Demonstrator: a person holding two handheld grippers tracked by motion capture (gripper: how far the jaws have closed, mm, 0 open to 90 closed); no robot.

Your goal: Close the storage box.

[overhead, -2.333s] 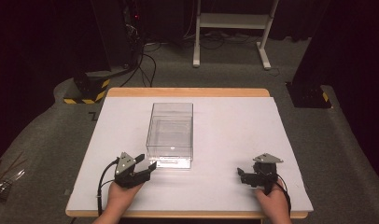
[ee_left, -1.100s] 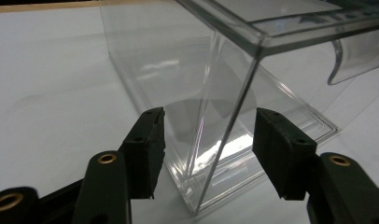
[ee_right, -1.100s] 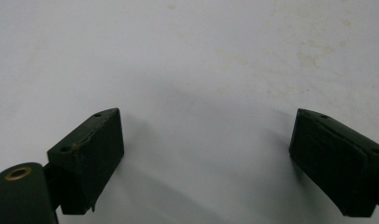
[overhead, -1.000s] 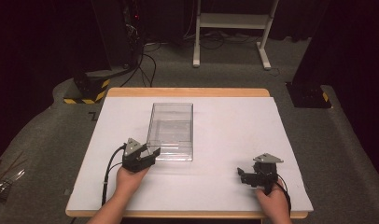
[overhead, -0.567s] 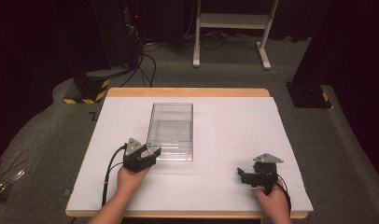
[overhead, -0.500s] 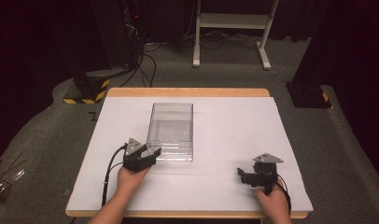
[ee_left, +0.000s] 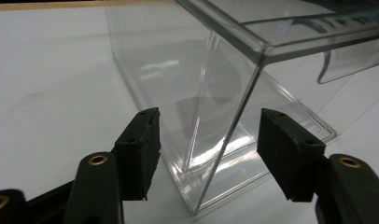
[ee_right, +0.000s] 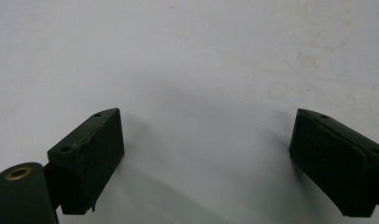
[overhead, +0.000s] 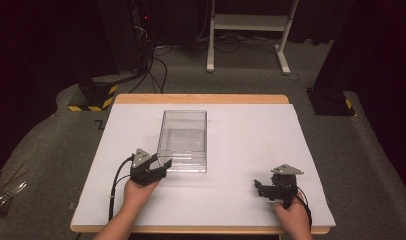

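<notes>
The left gripper sits low over the white table, held in the person's left hand, and its jaws stand spread wide. Straight ahead of it is the clear plastic box, an open-topped, see-through case standing upright on the tabletop. In the left gripper view the left gripper has the near corner edge of the clear plastic box rising between its two black jaws; each jaw stands clear of the walls, one on either side of that corner, so nothing is pinched. From above, the tips lie just at the box's near left corner, very close to the wall.

The right gripper rests well off to the right of the box, near the table's front edge, in the person's right hand. In the right gripper view the right gripper has its jaws spread far apart over bare white tabletop.
</notes>
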